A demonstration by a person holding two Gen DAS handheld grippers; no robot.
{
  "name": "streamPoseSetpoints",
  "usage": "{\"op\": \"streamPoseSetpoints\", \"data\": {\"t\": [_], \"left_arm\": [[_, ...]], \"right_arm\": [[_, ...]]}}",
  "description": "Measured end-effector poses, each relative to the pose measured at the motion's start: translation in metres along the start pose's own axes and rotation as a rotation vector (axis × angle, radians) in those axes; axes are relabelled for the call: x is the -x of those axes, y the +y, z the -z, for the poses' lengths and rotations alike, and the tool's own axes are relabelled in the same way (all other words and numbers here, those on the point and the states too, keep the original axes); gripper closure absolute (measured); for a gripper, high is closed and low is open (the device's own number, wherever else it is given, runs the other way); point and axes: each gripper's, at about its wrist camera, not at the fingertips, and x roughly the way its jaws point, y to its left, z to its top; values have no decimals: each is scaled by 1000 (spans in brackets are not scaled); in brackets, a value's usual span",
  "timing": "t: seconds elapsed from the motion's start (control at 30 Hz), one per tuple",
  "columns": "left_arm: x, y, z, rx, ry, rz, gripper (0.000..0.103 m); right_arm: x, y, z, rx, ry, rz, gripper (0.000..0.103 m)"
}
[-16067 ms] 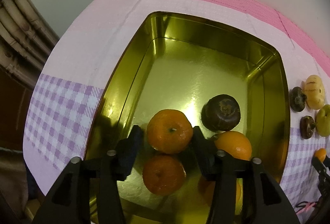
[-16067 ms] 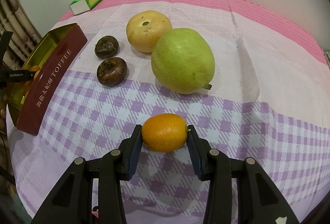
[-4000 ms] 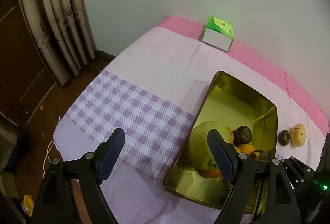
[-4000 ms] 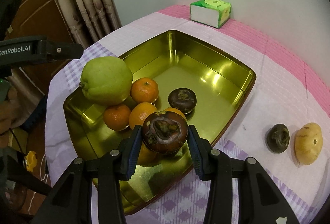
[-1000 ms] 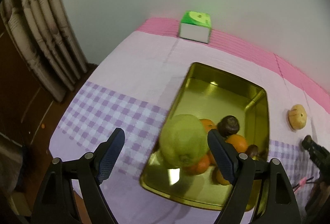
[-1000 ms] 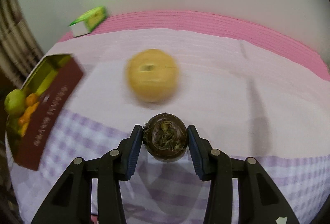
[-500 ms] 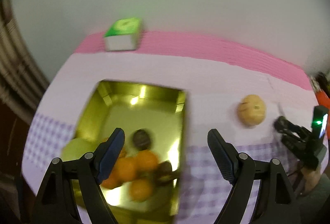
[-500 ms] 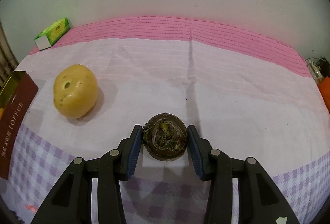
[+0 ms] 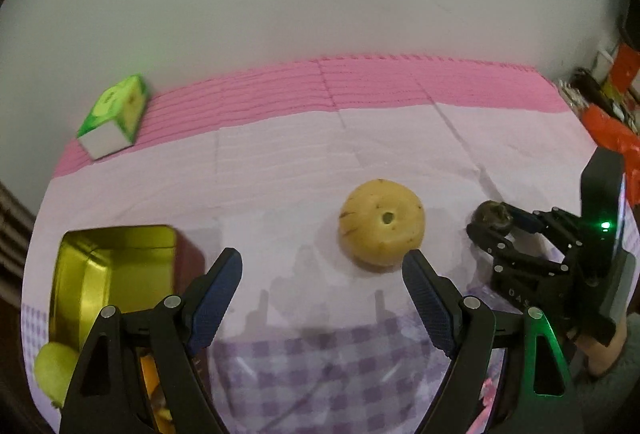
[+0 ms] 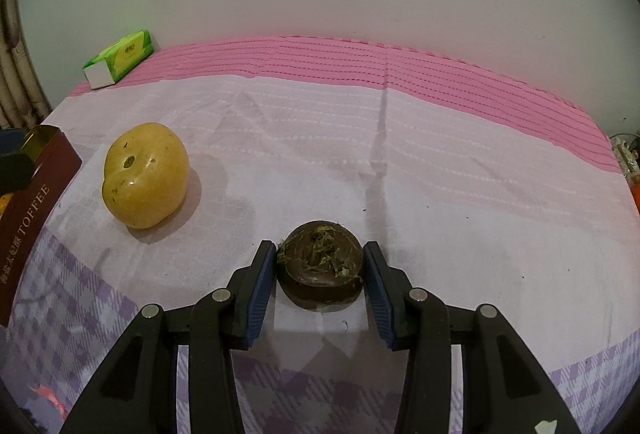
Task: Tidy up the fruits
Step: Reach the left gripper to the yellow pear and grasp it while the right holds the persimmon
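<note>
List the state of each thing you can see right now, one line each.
Left gripper: open, empty.
Right gripper: fingers around the dark fruit, contact unclear.
Dark fruit: resting on the cloth.
Yellow fruit: loose on the cloth.
Gold tin: open, holding a green fruit.
Tissue pack: lying flat.

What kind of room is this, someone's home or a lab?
Probably a home: a table under a pink-and-purple checked tablecloth against a plain wall, a green tissue pack, and a toffee tin holding fruit.

yellow fruit | dk-brown fruit | gold tin | pink/purple-chk cloth
</note>
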Motion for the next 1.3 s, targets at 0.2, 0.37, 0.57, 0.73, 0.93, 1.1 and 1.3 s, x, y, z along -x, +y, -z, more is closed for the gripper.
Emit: {"op": "streamPoseSetpoints", "data": {"t": [0.2, 0.37, 0.57, 0.73, 0.93, 1.1, 1.3], "left_arm": [[-24, -14, -7, -34, 36, 57, 20], [-41, -19, -14, -19, 78, 118, 20], [-60, -30, -23, -40, 113, 140, 20], [-73, -32, -29, -15, 115, 139, 20], [-82, -34, -29, -14, 108, 144, 20], [-94, -30, -28, 33, 155, 164, 28], [-95, -27, -27, 60, 148, 174, 34]], "right_arm": [[2, 0, 0, -4, 0, -5, 61], [2, 0, -1, -4, 1, -4, 61], [0, 1, -2, -5, 1, -5, 61], [3, -1, 1, -7, 1, -7, 60], [3, 0, 1, -8, 0, -5, 60], [4, 0, 1, -8, 1, -5, 60], [4, 0, 1, -9, 1, -5, 60]]}}
